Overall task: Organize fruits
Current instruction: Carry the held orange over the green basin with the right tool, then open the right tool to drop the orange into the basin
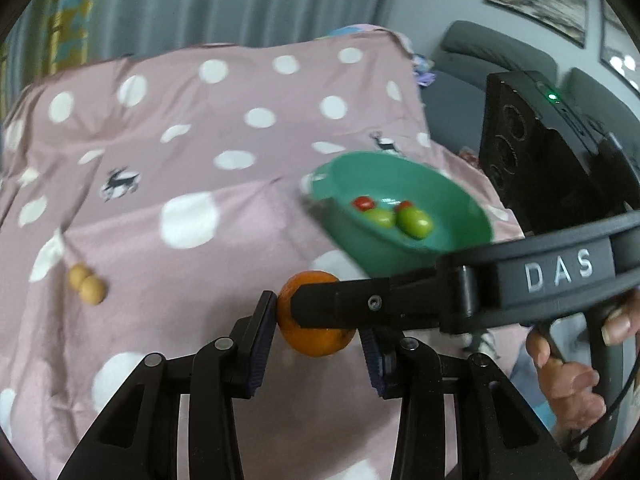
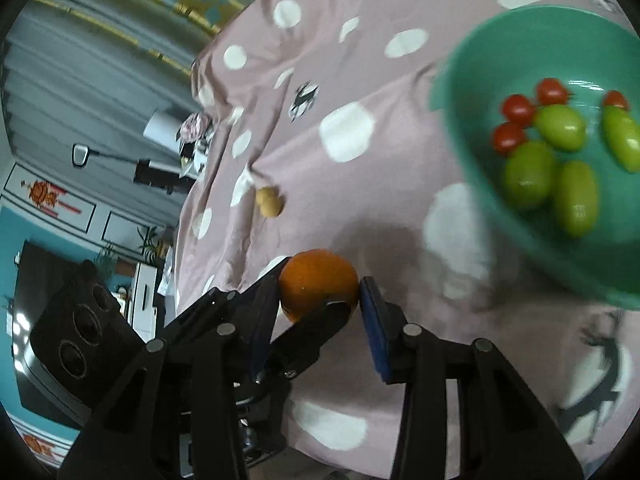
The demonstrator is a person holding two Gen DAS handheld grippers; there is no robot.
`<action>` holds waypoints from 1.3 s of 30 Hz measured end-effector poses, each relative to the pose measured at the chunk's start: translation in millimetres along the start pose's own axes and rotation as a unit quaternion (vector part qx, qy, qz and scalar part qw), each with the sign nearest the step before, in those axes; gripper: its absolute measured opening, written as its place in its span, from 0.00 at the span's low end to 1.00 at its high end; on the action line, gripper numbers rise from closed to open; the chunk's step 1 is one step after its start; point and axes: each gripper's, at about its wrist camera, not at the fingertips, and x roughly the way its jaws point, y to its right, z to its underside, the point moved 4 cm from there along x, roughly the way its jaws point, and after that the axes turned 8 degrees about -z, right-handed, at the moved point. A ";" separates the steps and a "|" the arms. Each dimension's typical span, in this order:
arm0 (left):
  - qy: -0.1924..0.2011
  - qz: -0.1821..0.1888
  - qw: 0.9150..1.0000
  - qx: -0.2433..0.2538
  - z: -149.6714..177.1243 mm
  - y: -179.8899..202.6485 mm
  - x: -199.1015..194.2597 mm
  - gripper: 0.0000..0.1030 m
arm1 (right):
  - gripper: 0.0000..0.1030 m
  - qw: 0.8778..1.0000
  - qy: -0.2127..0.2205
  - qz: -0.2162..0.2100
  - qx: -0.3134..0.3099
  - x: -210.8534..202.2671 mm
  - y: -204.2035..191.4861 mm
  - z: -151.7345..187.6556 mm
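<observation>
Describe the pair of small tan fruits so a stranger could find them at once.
Start from the pink polka-dot cloth that covers the whole surface, then look away from the green bowl toward the opposite side. There lie the two tan fruits, small, round and touching each other. They are the only pale brown things, far smaller than the orange between the grippers.

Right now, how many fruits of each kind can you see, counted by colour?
Red tomatoes: 4
Green fruits: 4
Orange: 1
Tan round fruits: 2
Total: 11
</observation>
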 end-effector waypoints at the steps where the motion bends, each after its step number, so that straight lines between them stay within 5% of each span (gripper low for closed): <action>1: 0.003 0.008 1.000 0.003 -3.3 8.4 2.4 0.39 | 0.40 1.000 0.007 0.004 0.002 -6.8 2.3 0.0; 12: 0.061 0.066 0.993 0.076 -51.9 94.8 18.6 0.39 | 0.40 0.991 0.126 0.026 0.020 -112.0 38.9 -19.6; 17: 0.027 0.087 0.994 0.063 -48.6 121.6 58.5 0.39 | 0.41 0.987 0.126 0.087 0.042 -118.8 70.0 -19.4; 27: 0.011 0.095 0.995 0.028 -47.1 121.8 71.3 0.39 | 0.42 0.985 0.127 0.100 0.061 -122.1 86.3 -21.5; 30: 0.012 0.068 0.997 0.014 -47.6 117.0 70.7 0.52 | 0.43 0.984 0.129 0.101 0.072 -120.7 84.5 -22.8; 32: 0.015 0.035 0.999 0.000 -47.9 109.7 68.6 0.79 | 0.49 0.983 0.127 0.111 0.074 -122.6 83.7 -21.9; 39: 0.037 0.038 0.997 -0.050 -53.1 86.0 42.6 0.99 | 0.83 0.976 0.157 0.132 0.077 -143.0 68.6 -18.9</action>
